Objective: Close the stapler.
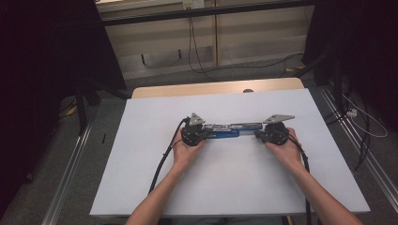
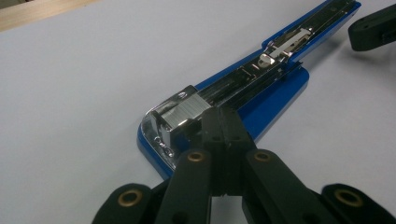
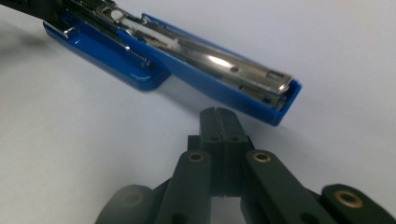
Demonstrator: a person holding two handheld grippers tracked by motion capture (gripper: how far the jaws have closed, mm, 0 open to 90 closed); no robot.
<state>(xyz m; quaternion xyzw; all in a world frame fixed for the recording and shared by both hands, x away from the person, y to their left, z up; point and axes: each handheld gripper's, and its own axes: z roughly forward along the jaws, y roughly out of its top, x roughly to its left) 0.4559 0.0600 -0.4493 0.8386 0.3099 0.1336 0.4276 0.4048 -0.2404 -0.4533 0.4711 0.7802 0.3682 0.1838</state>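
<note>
1. In the high view the stapler [image 1: 232,130] is small and dim; its ends are hidden behind the left gripper [image 1: 205,135] and the right gripper [image 1: 258,135].
2. It is a blue stapler [image 2: 261,88] swung open flat on the white counter [image 2: 84,79], its metal staple channel facing up.
3. In the left gripper view the jaws are pressed together, empty, their tips over the staple-loaded end; whether they touch it I cannot tell.
4. In the right gripper view the right gripper [image 3: 218,114] has its jaws pressed together too, just short of the stapler's [image 3: 219,74] far blue end, not touching.
5. Bare counter lies on every side of both jaws; the counter's [image 1: 141,178] edges are well apart from them.
</note>
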